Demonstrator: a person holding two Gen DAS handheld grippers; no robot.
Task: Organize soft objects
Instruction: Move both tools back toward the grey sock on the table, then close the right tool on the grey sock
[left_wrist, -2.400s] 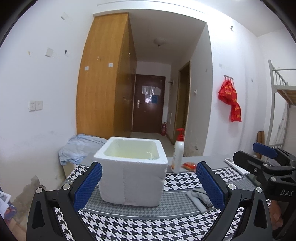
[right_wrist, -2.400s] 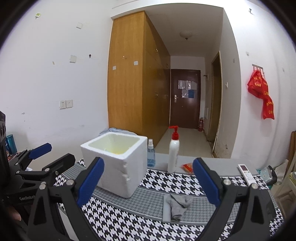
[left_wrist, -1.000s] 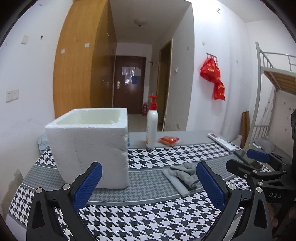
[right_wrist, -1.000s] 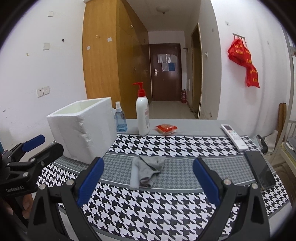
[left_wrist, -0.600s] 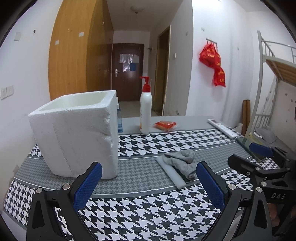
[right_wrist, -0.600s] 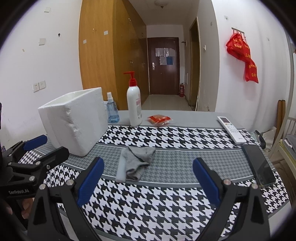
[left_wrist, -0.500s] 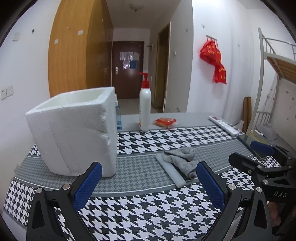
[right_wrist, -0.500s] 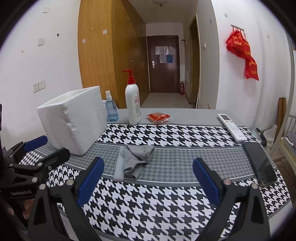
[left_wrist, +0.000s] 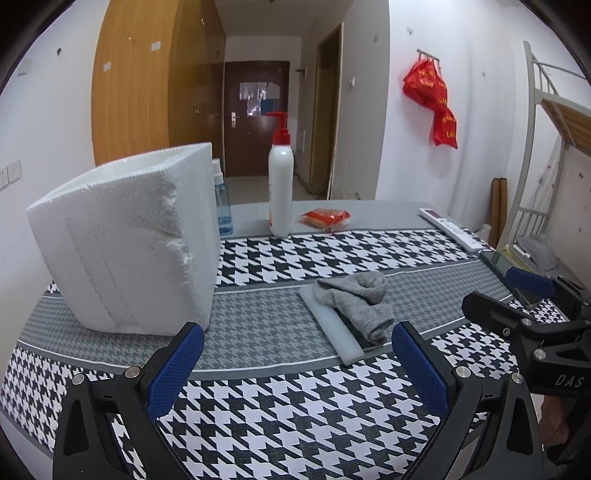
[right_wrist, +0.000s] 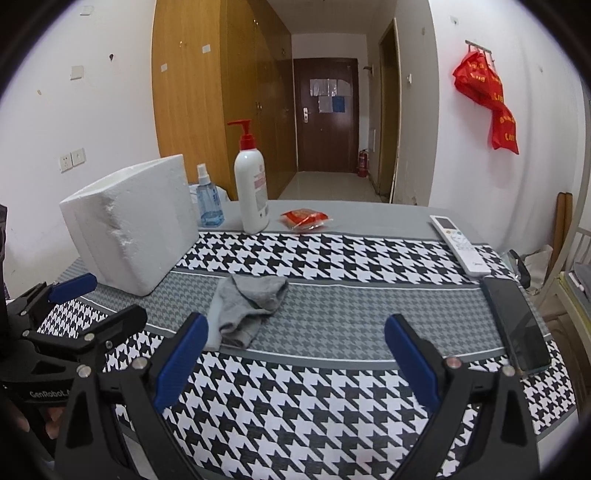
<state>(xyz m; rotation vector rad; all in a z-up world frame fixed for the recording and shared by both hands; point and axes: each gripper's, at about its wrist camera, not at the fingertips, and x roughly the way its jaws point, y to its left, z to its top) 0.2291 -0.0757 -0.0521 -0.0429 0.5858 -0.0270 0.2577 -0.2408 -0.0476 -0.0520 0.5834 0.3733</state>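
Left claw (left_wrist: 295, 354): spread wide, blue pads apart, nothing between them; held above the near edge of the surface (left_wrist: 288, 413), short of the grey sock.
Right claw (right_wrist: 295, 350): likewise spread wide and holding nothing; it hangs over the near edge, with the grey sock just beyond its left pad (right_wrist: 183, 360).
Grey sock (left_wrist: 360, 301): crumpled, lying on the grey band of the patterned cloth; one part rests on a pale flat strip (left_wrist: 332, 325) (material cannot be told), which sticks out toward the near edge.
Foam box (left_wrist: 125, 243): white, open at the top, standing left of the grey sock and apart from it; one upright corner is chipped.
Pump bottle (right_wrist: 252, 184): white with a red pump, upright, behind the grey sock at the far side of the cloth.
Spray bottle (right_wrist: 208, 199): small, clear blue, upright, behind and left of the grey sock, between the foam box and the pump bottle.
Red packet (right_wrist: 304, 218): lying flat behind the grey sock, to its right, beside the pump bottle.
Remote control (right_wrist: 460, 245): white, lying well to the right of the grey sock.
Phone (right_wrist: 515, 325): dark, face up, right of the grey sock, nearer the front edge than the remote control.
Red bags (right_wrist: 487, 99): hanging on a wall hook, far behind and right of the grey sock.
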